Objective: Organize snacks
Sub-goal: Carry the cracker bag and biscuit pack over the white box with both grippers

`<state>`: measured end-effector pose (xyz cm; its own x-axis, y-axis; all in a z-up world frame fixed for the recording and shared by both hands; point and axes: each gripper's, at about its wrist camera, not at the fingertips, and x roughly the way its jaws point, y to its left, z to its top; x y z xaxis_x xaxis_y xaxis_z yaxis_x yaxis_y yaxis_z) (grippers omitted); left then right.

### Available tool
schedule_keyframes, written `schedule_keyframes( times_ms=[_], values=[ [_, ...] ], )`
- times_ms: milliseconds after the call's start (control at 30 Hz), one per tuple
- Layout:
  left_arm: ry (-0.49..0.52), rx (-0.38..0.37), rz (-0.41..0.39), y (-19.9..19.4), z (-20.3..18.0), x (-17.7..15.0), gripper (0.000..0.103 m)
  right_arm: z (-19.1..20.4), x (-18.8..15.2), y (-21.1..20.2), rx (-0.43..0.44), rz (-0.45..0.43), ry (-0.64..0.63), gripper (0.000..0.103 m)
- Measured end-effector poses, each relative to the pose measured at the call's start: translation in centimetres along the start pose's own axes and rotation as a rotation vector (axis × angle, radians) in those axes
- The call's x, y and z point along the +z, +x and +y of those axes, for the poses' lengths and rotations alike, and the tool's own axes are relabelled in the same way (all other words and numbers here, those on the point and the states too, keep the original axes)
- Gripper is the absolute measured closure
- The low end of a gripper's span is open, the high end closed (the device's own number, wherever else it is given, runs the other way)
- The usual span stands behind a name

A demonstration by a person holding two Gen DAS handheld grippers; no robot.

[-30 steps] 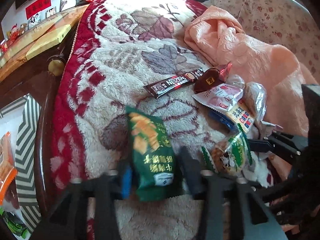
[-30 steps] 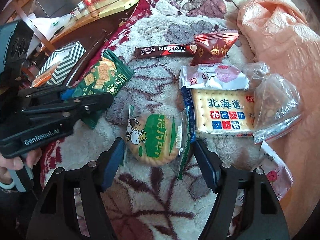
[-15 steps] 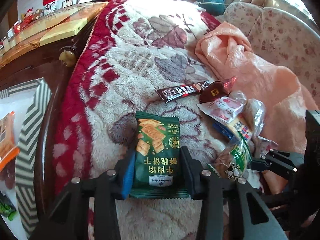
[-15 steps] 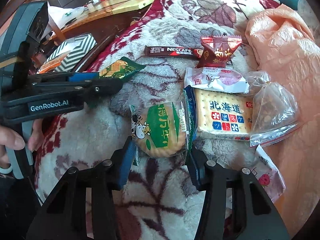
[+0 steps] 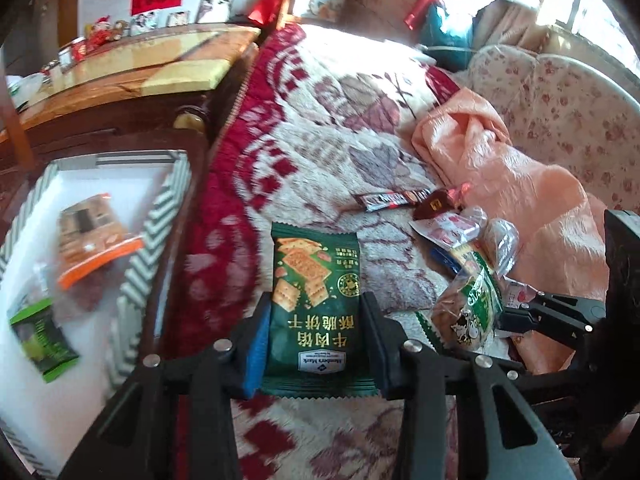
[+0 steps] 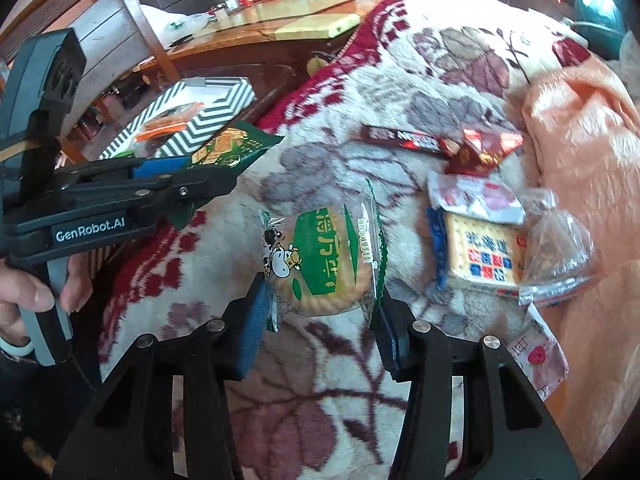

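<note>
While both grippers are loaded, everything sits over the bed's floral blanket (image 5: 360, 128), with a peach cloth (image 6: 580, 120) bunched on its right side. A striped box (image 5: 160, 240) stands beside the bed on the left, past the dark bed frame; it holds an orange-edged bag (image 5: 92, 240) and a green packet (image 5: 40, 332). Left gripper (image 5: 316, 344): fingers clenched on the green cracker pack (image 5: 314, 300), grip near its bottom edge, pack lifted clear of the blanket. Right gripper (image 6: 320, 320): fingers clamped on the round biscuit pack (image 6: 324, 264), pinching the clear wrapper at both sides, pack off the blanket. Both sets of fingers were closing within the last second, each with its pack between them. Rest of the snack pile lies on the blanket right of the biscuit: Hokkaido cracker pack (image 6: 484, 256), clear zip bag (image 6: 560, 256), pink-white pouch (image 6: 476, 200), coffee stick (image 6: 404, 140), red wrapper (image 6: 480, 152).
</note>
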<state>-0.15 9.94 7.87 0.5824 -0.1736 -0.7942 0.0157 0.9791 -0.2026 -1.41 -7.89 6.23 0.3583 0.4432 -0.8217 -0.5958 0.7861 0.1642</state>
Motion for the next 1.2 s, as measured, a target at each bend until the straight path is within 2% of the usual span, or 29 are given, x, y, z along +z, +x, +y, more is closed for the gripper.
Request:
schedule_keyframes(
  times_ms=[567, 1200],
  values=[
    [-0.113, 0.167, -0.088, -5.7, 6.9, -1.8, 0.058, 7.7, 3.7, 0.7, 0.064, -0.004, -0.150, 0.055],
    [-0.252, 0.259, -0.110, -8.0, 12.8, -4.1, 0.058, 14.8, 6.1, 2.7, 0.117, 0.029, -0.280, 0.055]
  ],
)
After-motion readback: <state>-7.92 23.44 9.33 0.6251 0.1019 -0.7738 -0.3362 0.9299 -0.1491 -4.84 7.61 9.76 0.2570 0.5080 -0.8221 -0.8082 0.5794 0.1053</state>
